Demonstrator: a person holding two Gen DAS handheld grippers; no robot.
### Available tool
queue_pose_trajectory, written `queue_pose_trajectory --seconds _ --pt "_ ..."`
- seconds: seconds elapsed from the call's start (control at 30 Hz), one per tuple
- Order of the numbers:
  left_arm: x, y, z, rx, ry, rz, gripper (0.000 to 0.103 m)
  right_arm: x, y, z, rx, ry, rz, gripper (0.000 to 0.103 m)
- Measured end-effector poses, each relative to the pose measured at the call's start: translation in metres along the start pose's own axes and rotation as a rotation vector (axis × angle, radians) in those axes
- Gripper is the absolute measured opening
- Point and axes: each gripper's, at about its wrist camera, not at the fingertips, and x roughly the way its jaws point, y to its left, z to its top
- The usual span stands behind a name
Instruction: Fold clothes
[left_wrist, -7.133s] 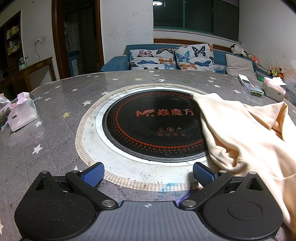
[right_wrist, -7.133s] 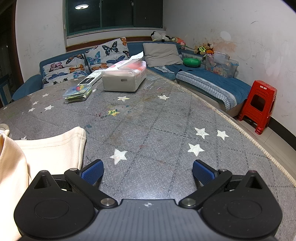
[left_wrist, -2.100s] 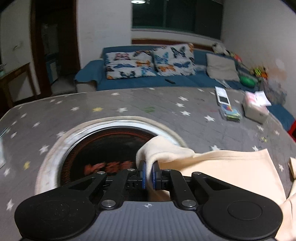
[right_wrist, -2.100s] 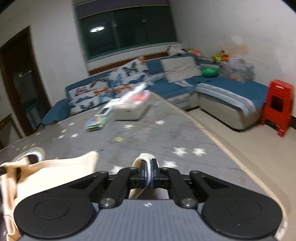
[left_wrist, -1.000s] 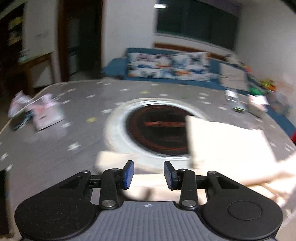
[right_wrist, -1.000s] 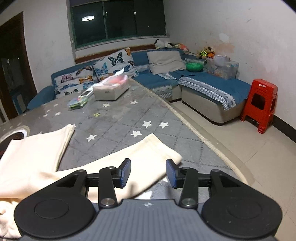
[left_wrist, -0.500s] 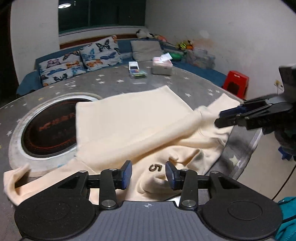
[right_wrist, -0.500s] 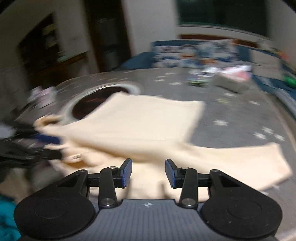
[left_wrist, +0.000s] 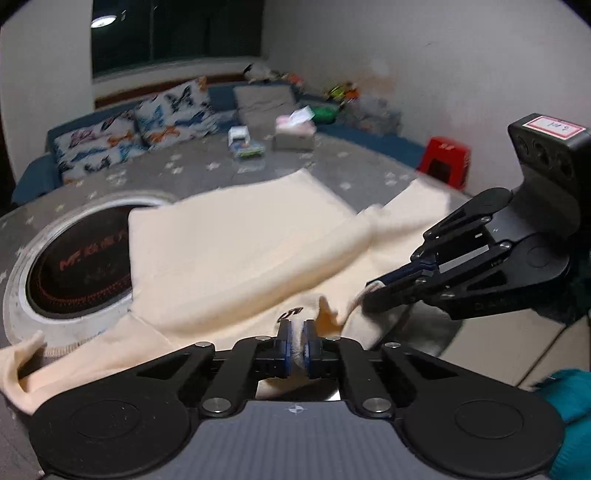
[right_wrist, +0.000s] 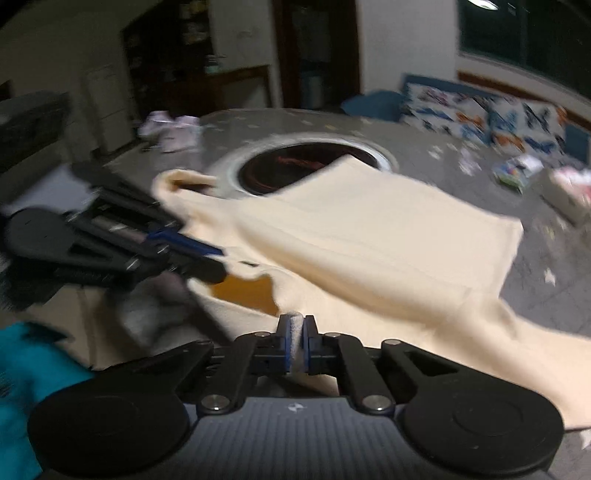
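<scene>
The cream sweater (left_wrist: 236, 251) lies spread on the gray star counter (left_wrist: 184, 170), partly over the round black cooktop (left_wrist: 85, 269). The left tongs (left_wrist: 295, 341) pinch its near edge. The right tongs (right_wrist: 295, 343) squeeze another bit of that edge. Both views are blurry.

Right claw (right_wrist: 295, 345) clamped on cream garment (right_wrist: 369, 236), left claw (right_wrist: 207, 262) pinching its edge opposite.

Dim indoor night scene, ceiling lamp (left_wrist: 104, 21) glare, heavy motion blur, fisheye edge warping, dark corners
</scene>
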Motion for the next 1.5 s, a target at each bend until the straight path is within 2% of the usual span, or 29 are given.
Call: queue_pose_trajectory --seconds 0.1,0.27,0.37,0.5,0.57,0.67,0.73,0.87,0.97,1.1,1.2,1.23,1.27,1.3,1.4,1.5 --pt "-0.010 -0.001 -0.007 0.029 0.007 -0.051 0.007 -0.012 0.005 -0.002 -0.018 0.010 0.040 0.005" --pt "-0.003 -0.002 -0.018 0.064 0.099 -0.099 0.009 -0.019 0.006 -0.007 0.002 0.043 0.098 0.007" --pt "-0.009 0.005 -0.009 0.051 0.073 -0.102 0.011 -0.023 0.007 -0.010 0.014 0.062 0.134 0.013" --pt "-0.012 0.018 0.008 0.000 -0.003 -0.070 0.011 -0.033 -0.028 -0.017 0.117 0.017 -0.027 0.017" --pt "-0.001 0.023 0.015 -0.041 -0.016 -0.057 0.011 -0.038 -0.046 -0.020 0.170 -0.007 -0.109 0.018" --pt "0.027 0.025 0.021 -0.105 0.008 -0.062 0.011 -0.046 -0.072 -0.024 0.248 -0.043 -0.233 0.030" --pt "0.040 0.021 0.022 -0.117 0.024 -0.080 0.011 -0.051 -0.090 -0.027 0.299 -0.067 -0.316 0.030" --pt "0.056 0.008 0.021 -0.096 0.055 -0.123 0.011 -0.066 -0.144 -0.057 0.458 -0.084 -0.608 0.035" --pt "0.062 0.000 0.018 -0.082 0.078 -0.145 0.012 -0.076 -0.178 -0.077 0.571 -0.095 -0.722 0.036" --pt "0.070 -0.006 0.013 -0.077 0.115 -0.158 0.012 -0.074 -0.201 -0.090 0.644 -0.108 -0.730 0.037" --pt "0.070 -0.008 0.013 -0.070 0.120 -0.163 0.017 -0.068 -0.204 -0.094 0.654 -0.132 -0.710 0.035" --pt "0.070 -0.009 0.013 -0.068 0.121 -0.164 0.017 -0.068 -0.205 -0.095 0.649 -0.140 -0.706 0.028" --pt "0.070 -0.008 0.014 -0.066 0.122 -0.162 0.017 -0.068 -0.205 -0.096 0.643 -0.148 -0.702 0.012" --pt "0.070 -0.007 0.015 -0.065 0.123 -0.158 0.017 -0.068 -0.205 -0.095 0.639 -0.155 -0.690 0.006" --pt "0.069 0.002 0.023 -0.084 0.107 -0.127 0.017 -0.074 -0.189 -0.090 0.597 -0.137 -0.755 0.004" --pt "0.068 0.018 0.031 -0.122 0.080 -0.081 0.026 -0.080 -0.180 -0.091 0.567 -0.095 -0.839 0.004"
